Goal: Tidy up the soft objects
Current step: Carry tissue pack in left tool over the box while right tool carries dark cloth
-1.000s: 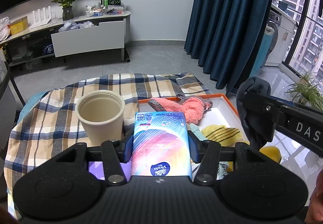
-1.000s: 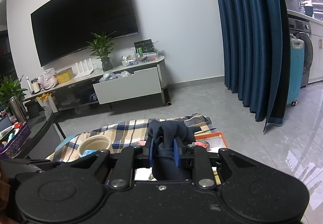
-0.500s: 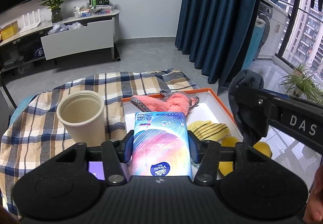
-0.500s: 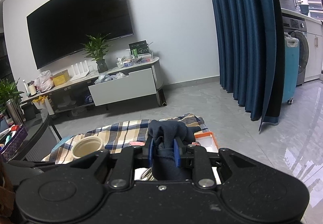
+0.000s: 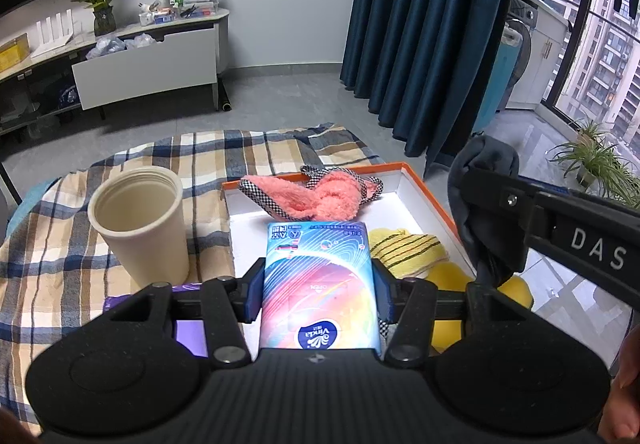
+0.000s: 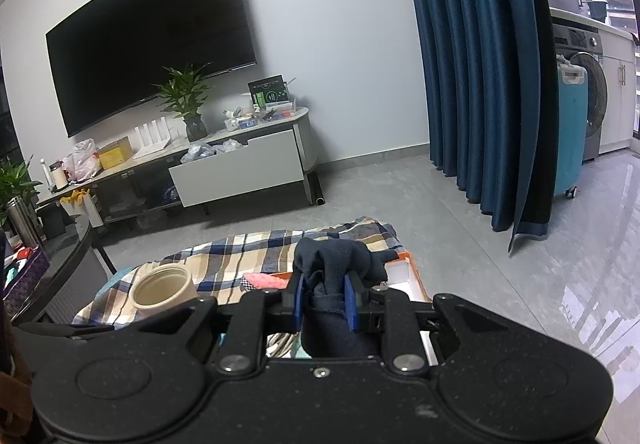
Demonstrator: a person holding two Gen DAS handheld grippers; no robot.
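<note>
My left gripper (image 5: 318, 290) is shut on a colourful tissue pack (image 5: 318, 276), held above the orange-rimmed white box (image 5: 424, 190). Inside the box lie a pink fluffy cloth (image 5: 320, 196), a yellow striped cloth (image 5: 404, 248) and a yellow soft item (image 5: 444, 276). My right gripper (image 6: 323, 298) is shut on a dark navy cloth (image 6: 334, 264). In the left wrist view that cloth (image 5: 486, 180) hangs at the box's right edge, clamped in the right gripper's arm. The box rim (image 6: 404, 256) shows just beyond the cloth.
A beige paper cup (image 5: 140, 220) stands upright on the plaid cloth (image 5: 80, 244) left of the box. A purple flat item (image 5: 188, 328) lies under my left gripper. The table's far edge drops to grey floor; blue curtains (image 5: 420, 24) hang at right.
My left gripper has shifted right with the tissue pack, from above the box's left rim to over its inside. The right gripper keeps still with the navy cloth.
</note>
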